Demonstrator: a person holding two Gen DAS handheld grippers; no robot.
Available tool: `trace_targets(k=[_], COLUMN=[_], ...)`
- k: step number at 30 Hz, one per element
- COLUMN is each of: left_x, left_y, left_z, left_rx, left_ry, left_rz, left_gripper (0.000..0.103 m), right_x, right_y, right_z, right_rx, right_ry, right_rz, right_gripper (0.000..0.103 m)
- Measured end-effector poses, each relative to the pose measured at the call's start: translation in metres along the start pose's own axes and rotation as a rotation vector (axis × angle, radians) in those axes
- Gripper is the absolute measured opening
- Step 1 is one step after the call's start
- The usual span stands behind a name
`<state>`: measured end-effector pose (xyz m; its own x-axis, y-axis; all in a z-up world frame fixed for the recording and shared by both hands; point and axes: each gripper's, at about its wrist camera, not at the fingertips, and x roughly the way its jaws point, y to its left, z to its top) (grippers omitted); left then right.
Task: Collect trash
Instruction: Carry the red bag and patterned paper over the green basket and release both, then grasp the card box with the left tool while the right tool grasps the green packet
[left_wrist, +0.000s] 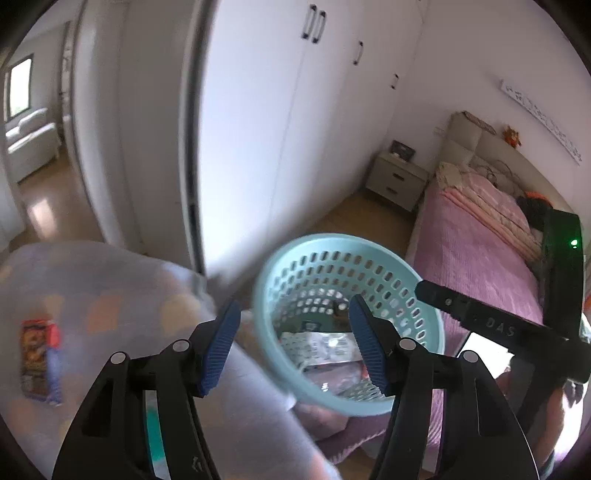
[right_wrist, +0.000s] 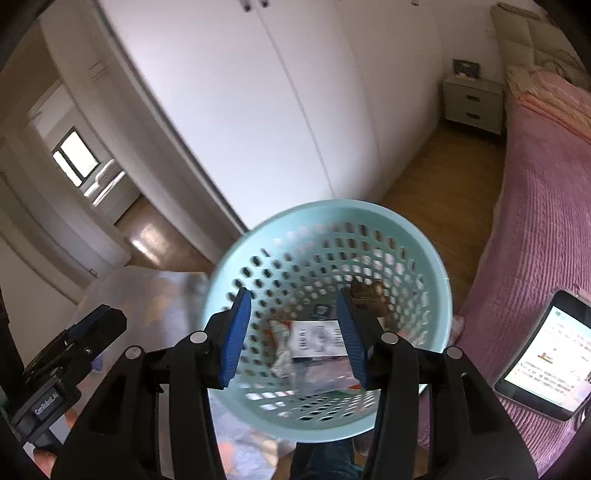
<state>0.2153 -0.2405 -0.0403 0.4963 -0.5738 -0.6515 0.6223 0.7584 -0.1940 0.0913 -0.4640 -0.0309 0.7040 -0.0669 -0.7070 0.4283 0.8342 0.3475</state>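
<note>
A light blue perforated basket (left_wrist: 417, 291) (right_wrist: 424, 266) holds several wrappers (right_wrist: 317, 341) and packets (left_wrist: 317, 345). It is tilted and blurred. My left gripper (left_wrist: 291, 345) is open and empty, its fingers at either side of the basket's near rim. My right gripper (right_wrist: 295, 332) is open and empty, looking down into the basket. A colourful snack wrapper (left_wrist: 37, 356) lies on a pale patterned cloth (left_wrist: 110, 295) at the left. The right gripper's body (left_wrist: 498, 325) crosses the left wrist view at right.
White wardrobe doors (left_wrist: 277, 129) stand behind. A bed with a pink cover (left_wrist: 480, 251) (right_wrist: 546, 184) is at the right, with a lit tablet (right_wrist: 543, 350) on it. A nightstand (left_wrist: 397, 181) stands by the bed. A doorway (right_wrist: 81, 158) opens at the left.
</note>
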Motion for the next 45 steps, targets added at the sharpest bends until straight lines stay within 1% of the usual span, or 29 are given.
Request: trace_targets(k=[3,7,9,11,14,16,18,19,21,24,26,29,32,34,35,36,38,41,43,45], left_x=[-0.025,-0.056,-0.071,-0.084,-0.101,-0.108,-0.110,-0.108,-0.104,-0.090,-0.083,-0.074,-0.067,-0.062,-0.059,-0.057,-0.052,-0.045,-0.044,-0.043], left_y=[0.017,0.052,0.077,0.102,0.139,0.158,0.177,0.185,0.196,0.208,0.211,0.213,0.211,0.206,0.205,0.204,0.205,0.206,0.203,0.200], left_z=[-0.009,-0.023,-0.029,-0.034,-0.042,-0.047,-0.054,-0.058,-0.065,-0.074,-0.079,-0.083,-0.082,-0.077,-0.075,-0.073,-0.073,-0.077,-0.079,-0.080], left_rx=[-0.022,-0.066,-0.106,-0.154,-0.235,-0.270,-0.303,-0.323,-0.350,-0.380,-0.389,-0.389,-0.370,-0.336,-0.320,-0.314,-0.318,-0.313,-0.297,-0.278], left_ry=[-0.020,-0.051,-0.066,-0.081,-0.098,-0.101,-0.098,-0.094,-0.076,-0.036,-0.031,-0.026,0.006,0.032,0.049,0.056,0.065,0.079,0.068,0.067], left_rz=[0.034,0.096,0.143,0.185,0.219,0.244,0.270,0.278,0.287,0.275,0.270,0.260,0.279,0.315,0.342,0.347,0.335,0.332,0.349,0.370], left_gripper=[0.060,0.068,0.069,0.070,0.070,0.072,0.076,0.079,0.080,0.080,0.080,0.080,0.080,0.080,0.080,0.080,0.079,0.071,0.069,0.065], right_x=[-0.008,-0.016,-0.015,-0.014,-0.013,-0.008,0.000,0.004,0.013,0.026,0.032,0.038,0.040,0.042,0.044,0.046,0.051,0.055,0.058,0.061], right_y=[0.023,0.059,0.080,0.097,0.127,0.146,0.161,0.169,0.178,0.187,0.191,0.196,0.199,0.201,0.202,0.202,0.203,0.211,0.215,0.218], right_z=[-0.005,-0.018,-0.028,-0.036,-0.052,-0.066,-0.081,-0.089,-0.102,-0.120,-0.128,-0.133,-0.136,-0.136,-0.136,-0.136,-0.134,-0.138,-0.139,-0.141], right_rx=[-0.045,-0.131,-0.170,-0.216,-0.298,-0.343,-0.373,-0.388,-0.409,-0.420,-0.426,-0.437,-0.452,-0.455,-0.449,-0.439,-0.432,-0.457,-0.473,-0.482], right_ry=[-0.013,-0.033,-0.019,-0.010,-0.002,0.019,0.050,0.063,0.093,0.133,0.149,0.153,0.155,0.156,0.160,0.168,0.184,0.184,0.180,0.173], right_rz=[0.027,0.067,0.120,0.151,0.189,0.222,0.243,0.249,0.264,0.282,0.287,0.282,0.272,0.271,0.270,0.274,0.278,0.258,0.234,0.208], right_gripper=[0.045,0.045,0.045,0.045,0.045,0.045,0.054,0.054,0.055,0.055,0.055,0.059,0.063,0.065,0.068,0.071,0.071,0.071,0.071,0.071])
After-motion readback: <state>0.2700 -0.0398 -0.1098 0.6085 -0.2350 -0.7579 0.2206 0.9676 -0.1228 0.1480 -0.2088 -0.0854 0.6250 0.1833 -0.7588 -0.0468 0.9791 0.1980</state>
